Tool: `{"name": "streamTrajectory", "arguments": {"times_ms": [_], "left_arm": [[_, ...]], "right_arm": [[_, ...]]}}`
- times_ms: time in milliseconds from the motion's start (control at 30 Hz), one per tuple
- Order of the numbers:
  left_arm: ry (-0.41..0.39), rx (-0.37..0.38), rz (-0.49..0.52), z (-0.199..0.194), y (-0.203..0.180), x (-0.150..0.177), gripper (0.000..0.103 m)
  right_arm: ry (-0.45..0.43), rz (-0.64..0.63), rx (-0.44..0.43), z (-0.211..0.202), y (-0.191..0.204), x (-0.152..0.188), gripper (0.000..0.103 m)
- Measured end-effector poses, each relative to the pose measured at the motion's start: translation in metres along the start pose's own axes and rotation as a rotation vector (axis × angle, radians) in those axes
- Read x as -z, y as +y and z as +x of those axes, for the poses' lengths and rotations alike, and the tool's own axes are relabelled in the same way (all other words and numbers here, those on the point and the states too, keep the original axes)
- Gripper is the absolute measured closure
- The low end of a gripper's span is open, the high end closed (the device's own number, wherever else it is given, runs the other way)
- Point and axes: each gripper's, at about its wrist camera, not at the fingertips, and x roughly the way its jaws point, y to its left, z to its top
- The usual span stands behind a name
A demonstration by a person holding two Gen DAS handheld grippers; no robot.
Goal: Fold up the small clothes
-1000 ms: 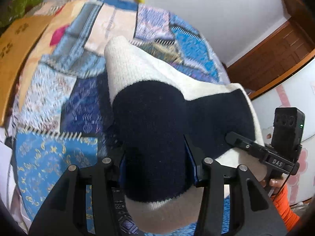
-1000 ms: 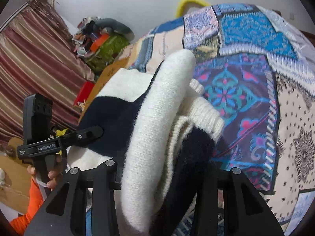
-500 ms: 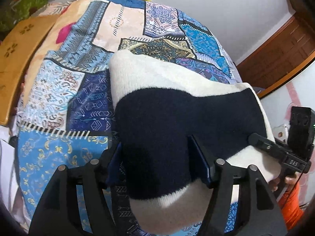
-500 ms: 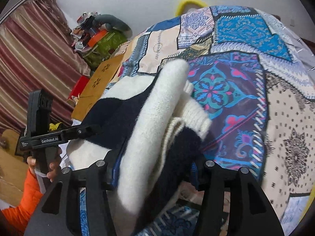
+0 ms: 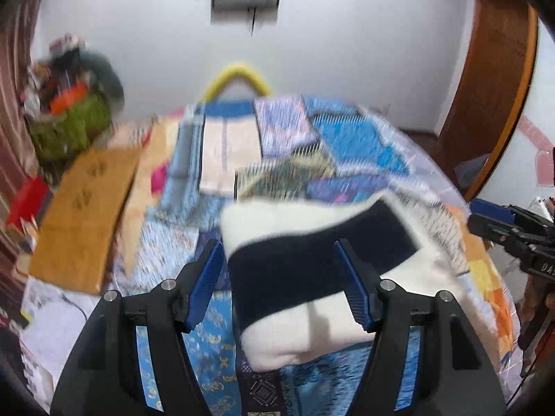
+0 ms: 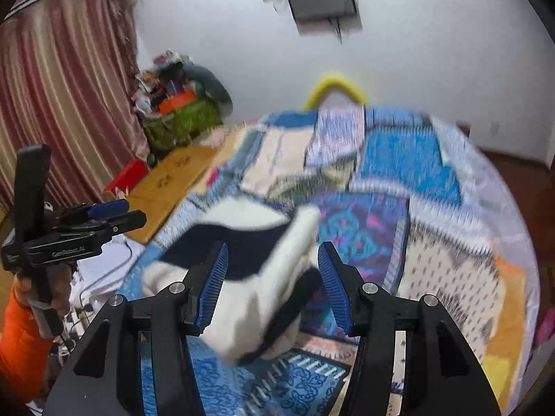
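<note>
Patchwork bedding (image 5: 360,145) in blue, cream and purple is being shown spread over a bed, and on it the folded sweater (image 5: 312,270) is lying in a compact bundle near the close edge. A navy band is being displayed across its upper face, with cream knit on either side of that band; in the right wrist view the sweater (image 6: 256,277) is being seen from its end, where cream and navy layers are stacked and a thick cream fold is rising toward the far side. Both views are being blurred by motion, so the knit texture cannot be made out.

The left claw (image 5: 284,284) is being held spread wide, its blue pads standing on either side of the bundle and apart from it. The right claw (image 6: 272,287) is likewise being held spread, its ribbed blue pads flanking the end of the sweater; whether the pads are touching the wool cannot be told through the blur.

Beside the bed a tan board (image 5: 83,222) is being seen, with a red box (image 5: 26,201) near it. Farther back a green basket (image 6: 180,124) heaped with odds and ends is sitting by a striped curtain (image 6: 62,104). A yellow arch (image 5: 237,78) is showing behind the bed against the white wall (image 5: 347,34), and a wooden door frame (image 5: 496,86) is standing at the side.
</note>
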Motion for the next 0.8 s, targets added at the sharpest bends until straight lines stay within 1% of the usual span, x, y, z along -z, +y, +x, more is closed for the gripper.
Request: {"name": "streamTrajectory", "arguments": {"times_ms": [133,233,367,467,567,667,733,800], "left_arm": [[-0.151,0.005,0.022,-0.055,-0.018,-0.011,0.037],[-0.254,0.005,0.033,-0.092,-0.029,-0.014,0.037],[-0.358,-0.01,0.034,-0.13,-0.038,-0.008,0.037],[-0.418,-0.011,0.012,-0.151,-0.038,0.002,0.037],[-0.465,-0.015,-0.014,-0.165,-0.037,0.011,0.037],[-0.501,-0.016,-0.016,-0.175,-0.038,0.018,0.036],[-0.508,-0.009,-0.022,-0.18,-0.037,0.023,0.031],[-0.508,0.001,-0.033,-0.182,-0.035,0.026,0.028]], "right_arm": [[-0.134,-0.048,-0.014,-0.038,0.022,-0.011,0.053],[-0.22,-0.083,-0.035,-0.063,0.04,-0.017,0.053],[-0.328,-0.136,-0.03,-0.093,0.065,-0.02,0.053],[-0.401,-0.153,-0.027,-0.113,0.08,-0.016,0.053],[-0.439,-0.145,-0.027,-0.124,0.089,-0.011,0.053],[-0.455,-0.132,-0.01,-0.126,0.094,-0.005,0.052],[-0.462,-0.128,0.01,-0.127,0.098,0.001,0.045],[-0.472,-0.123,0.037,-0.129,0.1,0.004,0.031]]}}
